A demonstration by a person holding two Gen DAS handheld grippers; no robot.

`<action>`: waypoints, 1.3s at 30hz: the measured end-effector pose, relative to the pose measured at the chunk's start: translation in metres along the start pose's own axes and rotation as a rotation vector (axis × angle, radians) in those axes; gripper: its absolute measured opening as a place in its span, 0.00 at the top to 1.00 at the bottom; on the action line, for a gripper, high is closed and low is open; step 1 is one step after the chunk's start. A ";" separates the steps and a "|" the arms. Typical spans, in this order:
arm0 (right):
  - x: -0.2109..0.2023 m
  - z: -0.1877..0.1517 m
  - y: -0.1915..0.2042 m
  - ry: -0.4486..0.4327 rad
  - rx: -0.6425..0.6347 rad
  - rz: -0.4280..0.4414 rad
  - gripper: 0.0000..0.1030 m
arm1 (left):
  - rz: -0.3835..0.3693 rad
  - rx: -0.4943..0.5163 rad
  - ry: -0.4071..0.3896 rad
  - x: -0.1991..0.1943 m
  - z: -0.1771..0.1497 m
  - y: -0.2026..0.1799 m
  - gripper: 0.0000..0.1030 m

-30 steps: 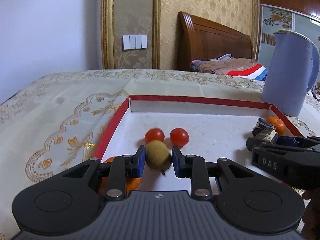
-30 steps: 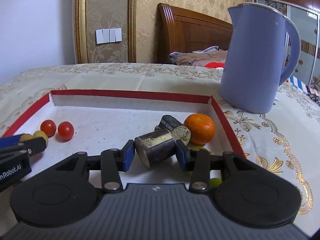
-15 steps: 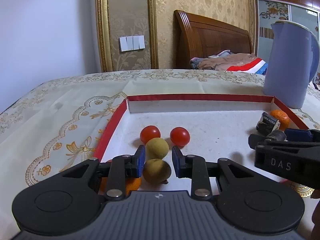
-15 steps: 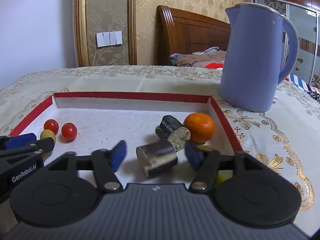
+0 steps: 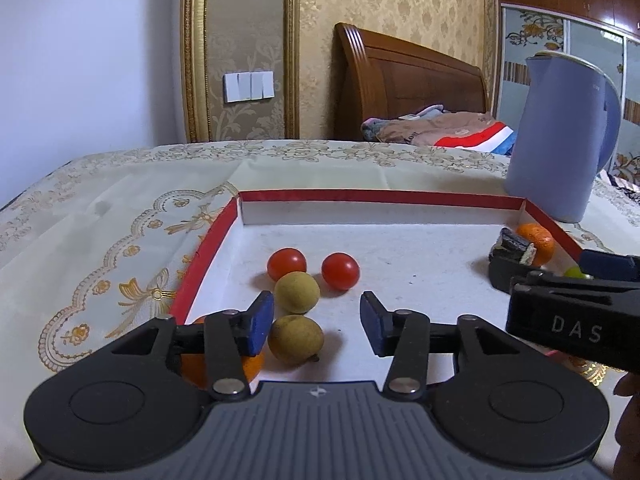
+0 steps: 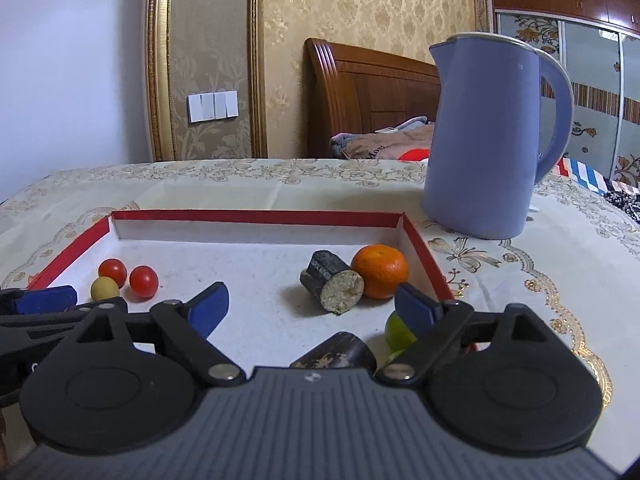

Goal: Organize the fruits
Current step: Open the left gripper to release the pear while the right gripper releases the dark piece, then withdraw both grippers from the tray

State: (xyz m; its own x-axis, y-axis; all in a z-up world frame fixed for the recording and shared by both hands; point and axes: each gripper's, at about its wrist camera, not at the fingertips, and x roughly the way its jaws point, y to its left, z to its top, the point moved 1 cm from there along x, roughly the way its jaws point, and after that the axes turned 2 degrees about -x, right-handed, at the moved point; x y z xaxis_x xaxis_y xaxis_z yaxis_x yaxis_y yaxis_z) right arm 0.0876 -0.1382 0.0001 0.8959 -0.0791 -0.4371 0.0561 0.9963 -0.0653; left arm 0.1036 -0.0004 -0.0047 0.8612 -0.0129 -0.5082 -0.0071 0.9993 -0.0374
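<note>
Bedroom backdrop, lace-covered surface (image 5: 100,220) with a red-rimmed tray (image 5: 380,197) and blue kettle (image 6: 486,136) behind it. Left tongs (image 5: 316,322) gape around a longan (image 5: 295,338); right tongs (image 6: 310,306) spread wide over a dark cane chunk (image 6: 340,354), with an orange (image 6: 380,271) just beyond.

Left wrist view: the tray (image 5: 208,248) lies on the tablecloth (image 5: 100,240). In it, two tomatoes (image 5: 287,264) sit side by side at 11 o'clock; one longan (image 5: 297,293) touches them from the near side, a second longan (image 5: 295,339) lies nearer, at 12 o'clock. The kettle (image 5: 560,140) stands outside the tray at 2 o'clock.

Right wrist view: a cane segment (image 6: 332,286) lies in the tray, touching an orange (image 6: 380,271) at its 3 o'clock; another cane segment (image 6: 336,354) lies nearer.
</note>
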 end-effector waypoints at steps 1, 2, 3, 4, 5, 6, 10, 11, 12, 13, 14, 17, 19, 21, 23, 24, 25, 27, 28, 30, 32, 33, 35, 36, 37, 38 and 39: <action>0.000 0.000 0.000 0.002 -0.001 -0.003 0.11 | -0.005 0.000 -0.001 -0.001 0.000 0.000 0.50; 0.000 0.000 0.000 0.001 0.000 -0.006 0.11 | -0.009 0.002 -0.001 -0.001 0.000 0.000 0.48; -0.001 0.000 0.000 -0.003 0.001 -0.006 0.11 | -0.011 0.005 0.001 -0.001 0.000 -0.001 0.48; -0.003 0.000 -0.001 -0.006 0.003 -0.005 0.10 | -0.012 0.007 0.000 -0.001 0.000 -0.001 0.47; -0.004 -0.001 -0.001 -0.008 0.004 -0.004 0.10 | -0.013 0.007 -0.001 -0.002 -0.001 -0.001 0.47; -0.006 -0.001 -0.001 -0.010 0.005 -0.005 0.08 | -0.015 0.005 -0.001 -0.002 -0.001 -0.001 0.47; -0.017 -0.003 -0.004 -0.032 0.015 0.001 0.05 | -0.033 -0.017 -0.004 -0.006 -0.001 0.003 0.47; -0.020 -0.003 -0.004 -0.036 0.017 0.002 0.05 | -0.037 -0.017 -0.006 -0.008 -0.002 0.003 0.47; -0.023 -0.004 -0.004 -0.040 0.018 0.005 0.04 | -0.039 -0.014 -0.012 -0.010 -0.003 0.003 0.47; -0.026 -0.005 -0.005 -0.044 0.020 0.010 0.04 | -0.035 -0.011 -0.018 -0.013 -0.003 0.003 0.47; -0.030 -0.006 -0.005 -0.048 0.024 0.015 0.04 | -0.035 -0.009 -0.025 -0.015 -0.004 0.003 0.47; -0.040 -0.009 -0.006 -0.060 0.038 0.030 0.02 | -0.049 -0.011 -0.029 -0.021 -0.005 0.004 0.45; -0.047 -0.011 -0.008 -0.069 0.042 0.036 0.02 | -0.059 -0.018 -0.031 -0.024 -0.007 0.005 0.45; -0.053 -0.013 -0.009 -0.077 0.052 0.042 0.01 | -0.053 -0.004 -0.041 -0.028 -0.009 0.004 0.45; -0.059 -0.014 -0.011 -0.080 0.063 0.048 0.00 | -0.034 0.026 -0.057 -0.032 -0.012 0.000 0.43; -0.061 -0.015 -0.013 -0.083 0.069 0.047 0.00 | -0.025 0.040 -0.065 -0.035 -0.013 -0.002 0.35; -0.063 -0.016 -0.014 -0.085 0.074 0.045 0.00 | -0.018 0.051 -0.078 -0.038 -0.014 -0.003 0.31; -0.066 -0.017 -0.018 -0.083 0.091 0.052 0.00 | -0.012 0.052 -0.104 -0.044 -0.015 -0.003 0.27; -0.066 -0.018 -0.019 -0.075 0.099 0.057 0.00 | -0.011 0.048 -0.110 -0.047 -0.016 -0.002 0.27; -0.066 -0.020 -0.022 -0.060 0.110 0.062 0.00 | -0.012 0.036 -0.103 -0.049 -0.016 0.000 0.27; -0.067 -0.021 -0.023 -0.053 0.118 0.062 0.00 | -0.027 0.004 -0.085 -0.050 -0.017 0.006 0.27; -0.067 -0.021 -0.024 -0.053 0.120 0.057 0.00 | -0.032 -0.017 -0.073 -0.050 -0.017 0.009 0.27; -0.068 -0.022 -0.023 -0.050 0.113 0.051 0.00 | -0.033 -0.055 -0.051 -0.051 -0.017 0.015 0.27; -0.068 -0.022 -0.023 -0.047 0.113 0.050 0.00 | -0.033 -0.066 -0.053 -0.053 -0.018 0.018 0.26; -0.069 -0.023 -0.023 -0.044 0.116 0.053 0.00 | -0.027 -0.080 -0.055 -0.055 -0.018 0.021 0.25; -0.070 -0.024 -0.023 -0.042 0.119 0.056 0.00 | -0.021 -0.093 -0.057 -0.056 -0.019 0.023 0.24; -0.072 -0.025 -0.024 -0.042 0.121 0.059 0.00 | -0.011 -0.105 -0.056 -0.057 -0.020 0.025 0.24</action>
State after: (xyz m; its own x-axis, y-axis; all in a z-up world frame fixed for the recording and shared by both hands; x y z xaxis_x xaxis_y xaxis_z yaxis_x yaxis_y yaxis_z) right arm 0.0107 -0.1568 0.0105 0.9168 -0.0212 -0.3988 0.0532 0.9962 0.0692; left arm 0.0441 0.0242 0.0068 0.8886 -0.0187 -0.4583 -0.0483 0.9898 -0.1340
